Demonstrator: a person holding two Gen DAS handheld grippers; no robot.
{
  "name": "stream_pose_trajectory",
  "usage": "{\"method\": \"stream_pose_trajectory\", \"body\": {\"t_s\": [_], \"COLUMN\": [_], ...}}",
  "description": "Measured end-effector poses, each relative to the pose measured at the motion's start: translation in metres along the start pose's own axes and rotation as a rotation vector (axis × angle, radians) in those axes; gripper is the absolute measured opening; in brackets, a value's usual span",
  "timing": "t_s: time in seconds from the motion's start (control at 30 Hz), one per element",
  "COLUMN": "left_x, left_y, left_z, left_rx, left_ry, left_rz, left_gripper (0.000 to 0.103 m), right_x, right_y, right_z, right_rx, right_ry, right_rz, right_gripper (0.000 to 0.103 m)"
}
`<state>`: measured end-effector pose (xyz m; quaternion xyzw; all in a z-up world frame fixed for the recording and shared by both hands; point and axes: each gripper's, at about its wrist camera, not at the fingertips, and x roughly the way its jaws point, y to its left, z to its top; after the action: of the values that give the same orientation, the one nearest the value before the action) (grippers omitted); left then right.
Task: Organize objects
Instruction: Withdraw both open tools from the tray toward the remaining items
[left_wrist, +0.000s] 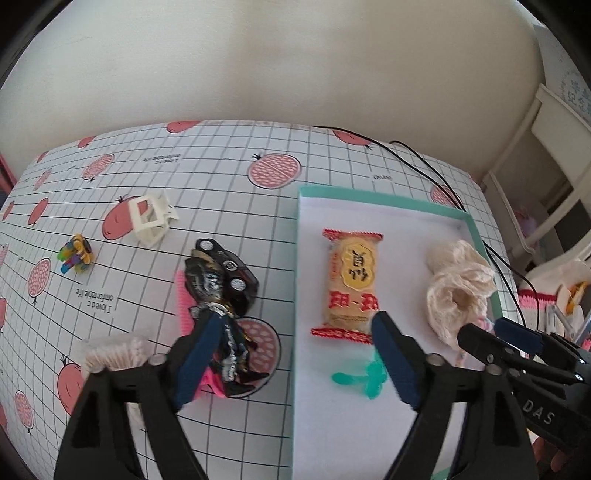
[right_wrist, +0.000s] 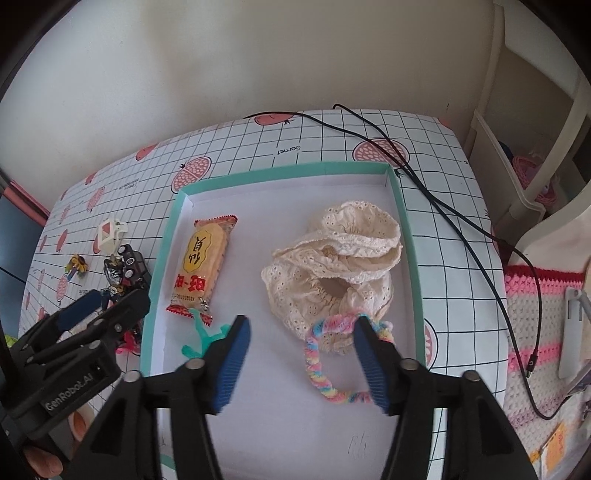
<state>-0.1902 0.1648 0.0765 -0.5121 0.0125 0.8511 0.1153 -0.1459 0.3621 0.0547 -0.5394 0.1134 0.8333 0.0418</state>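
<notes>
Your left gripper (left_wrist: 291, 354) stood spread wide and pinching nothing, its jaws straddling the near-left wall of the teal tray (left_wrist: 298, 258). One pad hung over the foil-wrapped black candy (left_wrist: 208, 284) on the tablecloth; the other hung inside the tray, at the near end of the rice cracker packet (left_wrist: 351, 280).

Outward from that left pad, the candy ran lengthwise away from you, roughly in line with the fingers, lying on a pink comb (left_wrist: 183, 306) and against a black toy car (left_wrist: 232, 275). Farther left sat a white hair claw (left_wrist: 149, 218) and a little coloured toy (left_wrist: 77, 254), both well apart from the jaws.

Your right gripper (right_wrist: 301, 350) was likewise spread and empty, inside the tray, its right pad touching or just beside the pastel twisted loop (right_wrist: 325, 369) at the cream lace scrunchie (right_wrist: 332, 266).

By my reading, the loose things all lay left of the tray, so your left gripper was the nearer. A small shift left would have centred the candy, which would then need closing across its narrow width.
</notes>
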Motion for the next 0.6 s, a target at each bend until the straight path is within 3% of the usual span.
{"method": "stream_pose_trajectory", "body": {"t_s": [0.07,0.13,0.3,0.6], "left_x": [0.000,0.001,-0.001,-0.004], "left_y": [0.003,0.006,0.009,0.014], "left_z": [0.000,0.000,0.000,0.002], "left_rx": [-0.014,-0.025,-0.033,-0.049], "left_ry": [-0.006,-0.009,-0.023,-0.044], "left_rz": [0.002,-0.001,0.006,0.004], "left_gripper": [0.088,0.099,0.101,0.101], "right_x": [0.000,0.001,0.001,-0.002], "right_y": [0.000,0.000,0.003,0.007], "right_z": [0.000,0.001,0.001,0.001], "right_rx": [0.001,-0.006,-0.014,-0.024], "right_ry": [-0.003,-0.007,-0.017,-0.036], "right_rz": [0.000,-0.001,-0.003,-0.007], "right_gripper": [0.075,0.086,0.102,0.103]}}
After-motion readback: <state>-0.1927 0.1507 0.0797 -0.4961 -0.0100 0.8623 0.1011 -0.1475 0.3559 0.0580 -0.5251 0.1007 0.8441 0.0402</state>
